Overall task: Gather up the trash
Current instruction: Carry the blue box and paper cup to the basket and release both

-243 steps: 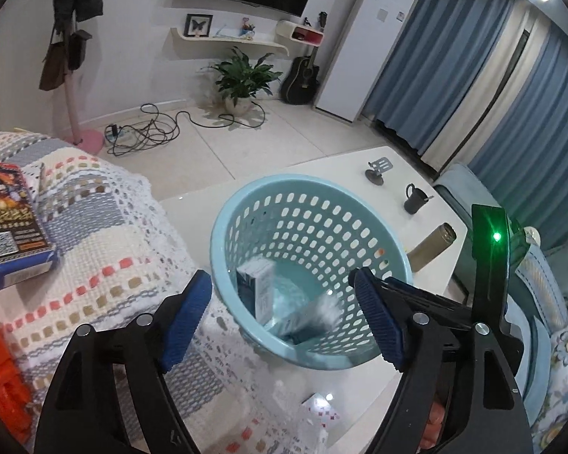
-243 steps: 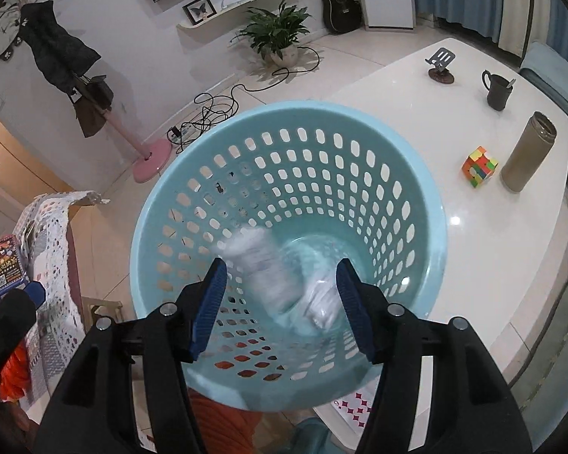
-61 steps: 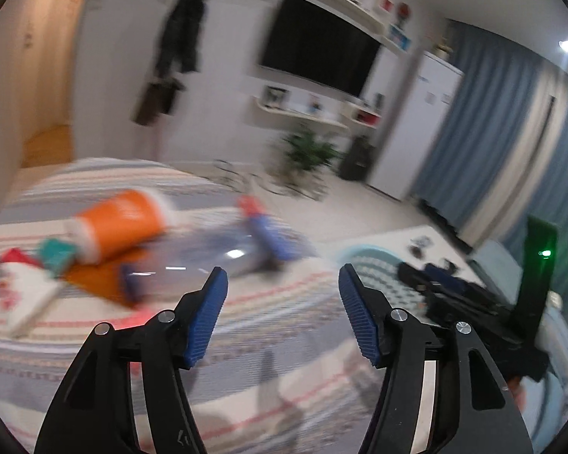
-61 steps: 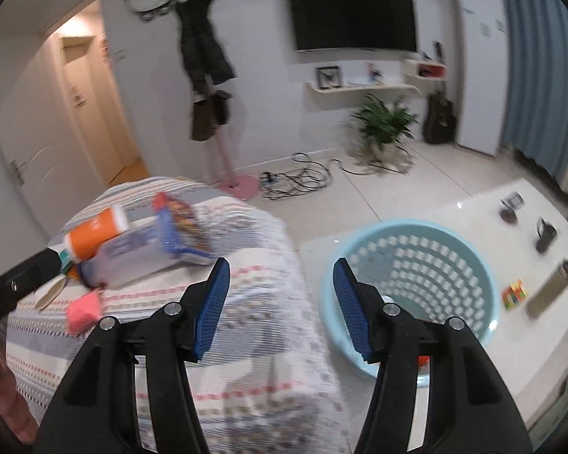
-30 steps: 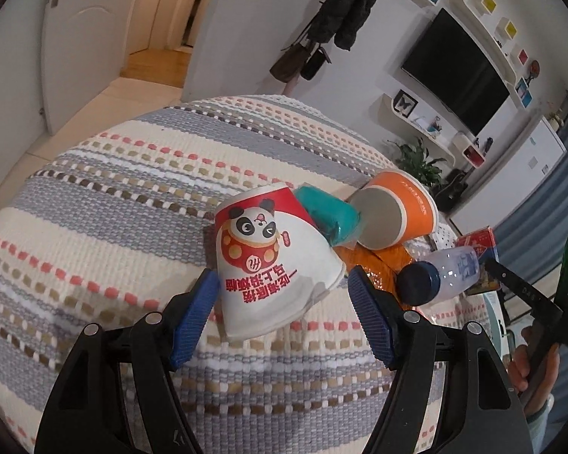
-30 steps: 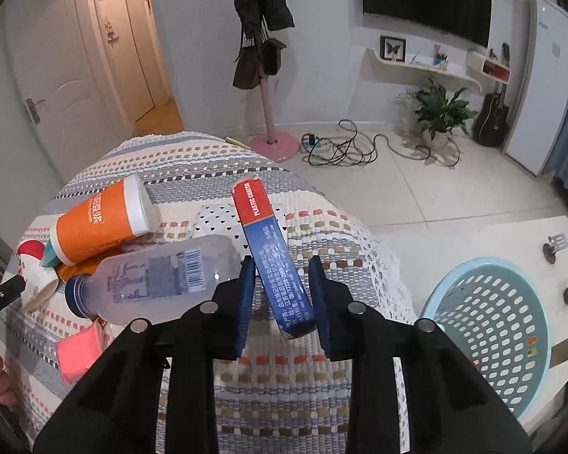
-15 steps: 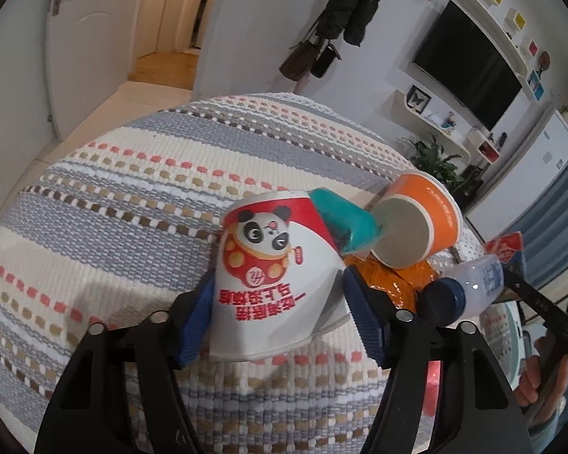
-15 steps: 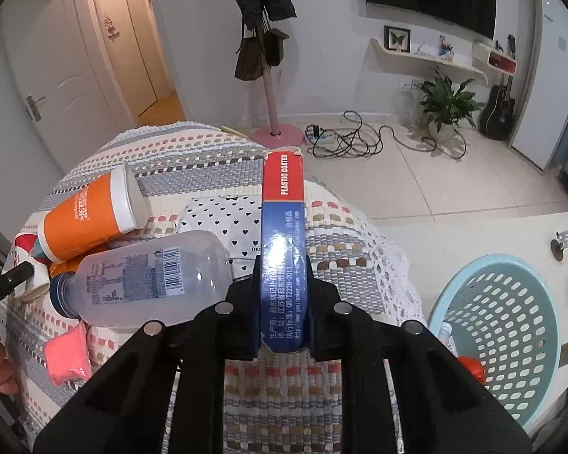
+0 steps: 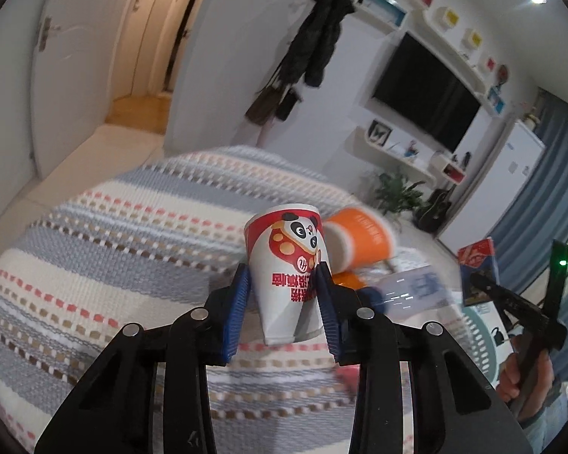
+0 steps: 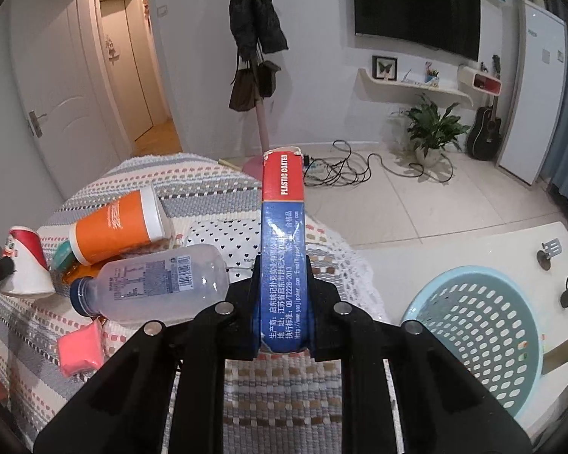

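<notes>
My left claw pinches the panda cup, its rim end hidden between my pads. Beyond it the orange cup and bottle are blurred. My right claw is clamped on the blue box, whose lower end I can't see. Left of it, the trash lies on a striped cloth; the basket sits to the right on a white table.

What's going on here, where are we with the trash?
Both grippers are loaded. The left gripper is clamped on the panda paper cup; the right gripper holds the blue and red card box. The orange cup, clear bottle and pink packet lie on the striped blanket; the blue basket waits on the right.
</notes>
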Tool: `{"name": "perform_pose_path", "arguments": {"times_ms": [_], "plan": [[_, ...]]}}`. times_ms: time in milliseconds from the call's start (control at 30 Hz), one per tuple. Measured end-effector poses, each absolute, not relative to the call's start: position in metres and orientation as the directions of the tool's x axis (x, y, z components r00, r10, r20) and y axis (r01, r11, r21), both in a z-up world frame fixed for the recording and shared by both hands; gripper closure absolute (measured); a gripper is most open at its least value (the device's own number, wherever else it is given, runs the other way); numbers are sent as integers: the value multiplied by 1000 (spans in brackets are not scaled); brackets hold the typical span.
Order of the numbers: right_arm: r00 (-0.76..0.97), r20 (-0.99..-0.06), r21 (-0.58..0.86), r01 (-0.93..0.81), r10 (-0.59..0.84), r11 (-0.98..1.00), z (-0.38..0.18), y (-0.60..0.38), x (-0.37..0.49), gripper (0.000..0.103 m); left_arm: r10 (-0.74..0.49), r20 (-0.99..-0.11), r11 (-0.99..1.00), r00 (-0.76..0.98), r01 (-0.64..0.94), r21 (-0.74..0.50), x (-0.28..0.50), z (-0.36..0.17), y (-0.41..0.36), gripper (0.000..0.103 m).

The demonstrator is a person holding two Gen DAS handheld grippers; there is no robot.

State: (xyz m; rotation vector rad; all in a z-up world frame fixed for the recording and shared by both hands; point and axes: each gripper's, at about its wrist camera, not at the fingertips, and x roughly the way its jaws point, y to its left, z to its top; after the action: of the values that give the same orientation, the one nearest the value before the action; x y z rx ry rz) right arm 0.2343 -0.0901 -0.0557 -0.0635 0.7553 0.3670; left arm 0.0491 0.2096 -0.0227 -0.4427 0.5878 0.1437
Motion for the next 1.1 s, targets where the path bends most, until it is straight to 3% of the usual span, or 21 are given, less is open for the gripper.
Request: {"name": "perform_pose_path", "arguments": {"times_ms": [267, 467, 767, 1100], "plan": [[746, -605, 53, -311, 278, 949, -24, -119, 209, 88, -73, -458, 922, 886, -116, -370, 47, 32, 160, 69], [787, -568, 68, -246, 240, 967, -8, -164, 198, 88, -182, -431, 932, 884, 15, -363, 77, 54, 98, 69], [791, -593, 129, -88, 148, 988, -21, -251, 205, 88, -338, -481, 928, 809, 201, -314, 136, 43, -26, 69], [704, -707, 147, 47, 72, 988, -76, -312, 218, 88, -432, -595, 900, 677, 282, -333, 196, -22, -108, 68]]}}
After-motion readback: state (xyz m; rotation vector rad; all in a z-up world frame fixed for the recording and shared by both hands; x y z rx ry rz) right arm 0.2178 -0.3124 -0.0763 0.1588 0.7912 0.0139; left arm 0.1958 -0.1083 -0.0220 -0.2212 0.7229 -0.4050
